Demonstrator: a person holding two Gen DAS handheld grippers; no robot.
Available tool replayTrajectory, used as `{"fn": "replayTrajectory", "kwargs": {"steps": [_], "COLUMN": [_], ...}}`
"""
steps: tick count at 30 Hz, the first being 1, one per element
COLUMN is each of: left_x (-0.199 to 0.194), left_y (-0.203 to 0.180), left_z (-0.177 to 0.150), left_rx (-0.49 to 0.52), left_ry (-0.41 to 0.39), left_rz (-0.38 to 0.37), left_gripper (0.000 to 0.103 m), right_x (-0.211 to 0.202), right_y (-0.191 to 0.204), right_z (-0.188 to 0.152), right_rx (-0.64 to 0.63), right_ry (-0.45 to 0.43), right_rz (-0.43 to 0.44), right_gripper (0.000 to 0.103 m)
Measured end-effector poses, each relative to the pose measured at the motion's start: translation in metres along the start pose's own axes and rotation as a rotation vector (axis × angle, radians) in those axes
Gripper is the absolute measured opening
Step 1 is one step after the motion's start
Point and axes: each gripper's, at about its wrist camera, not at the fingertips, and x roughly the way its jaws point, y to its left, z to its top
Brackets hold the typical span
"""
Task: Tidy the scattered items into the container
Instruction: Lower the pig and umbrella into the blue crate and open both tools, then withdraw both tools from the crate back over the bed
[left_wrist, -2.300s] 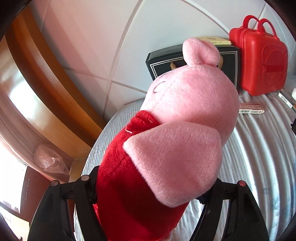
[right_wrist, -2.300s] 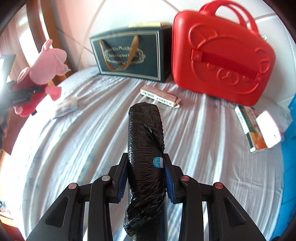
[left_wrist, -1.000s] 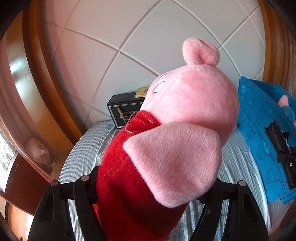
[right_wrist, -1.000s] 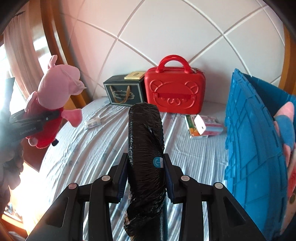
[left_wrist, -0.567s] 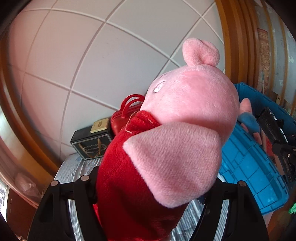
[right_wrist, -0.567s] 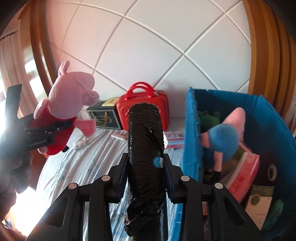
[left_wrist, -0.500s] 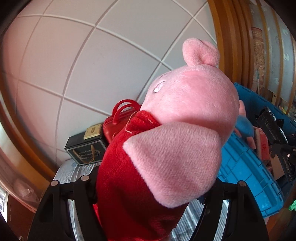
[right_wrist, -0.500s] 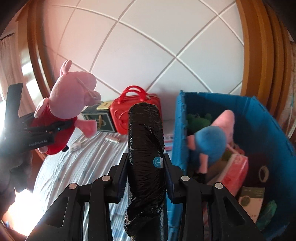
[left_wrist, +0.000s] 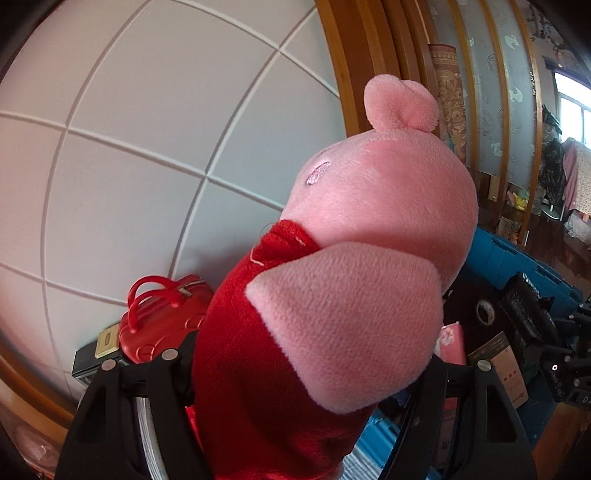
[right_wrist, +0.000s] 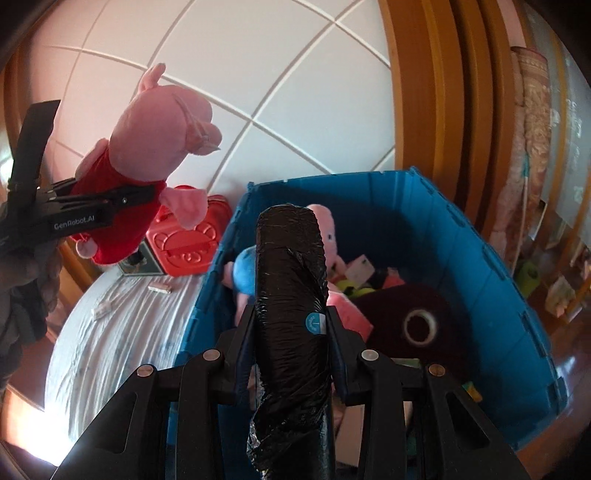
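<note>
A pink pig plush in a red dress fills the left wrist view, with my left gripper shut on its body. The right wrist view shows that plush and the left gripper held high at the left, beside the container. My right gripper is shut on a black wrapped roll that stands up between its pads. Below and beyond the roll is the blue plastic container, open-topped and holding several toys, among them a pink and blue plush and a dark round plush.
A bed with a striped sheet lies left of the container, with small packets on it. A red case and a dark gift box stand at the white padded headboard. Wooden frames and furniture lie to the right.
Both grippers have swung from over the bed toward the blue container, rising a little. The container's inside now lies under the black roll. Both grips are unchanged.
</note>
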Motion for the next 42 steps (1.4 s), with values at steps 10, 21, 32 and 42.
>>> {"fn": "replayTrajectory", "kwargs": {"steps": [10, 21, 32, 42], "left_x": [0.049, 0.071, 0.059, 0.028], "left_y": [-0.063, -0.071, -0.014, 0.073], "left_z": [0.066, 0.093, 0.064, -0.011], "left_rx": [0.057, 0.035, -0.023, -0.140], "left_ry": [0.003, 0.014, 0.036, 0.094], "left_rz": [-0.102, -0.130, -0.045, 0.047], "left_gripper": [0.073, 0.088, 0.088, 0.088], "right_x": [0.000, 0.012, 0.031, 0.039], "right_y": [-0.050, -0.070, -0.035, 0.036], "right_z": [-0.010, -0.006, 0.000, 0.009], "right_rx": [0.073, 0.069, 0.012, -0.077], "right_ry": [0.027, 0.021, 0.026, 0.026], "right_rz": [-0.040, -0.051, 0.018, 0.094], "right_gripper": [0.034, 0.101, 0.102, 0.102]}}
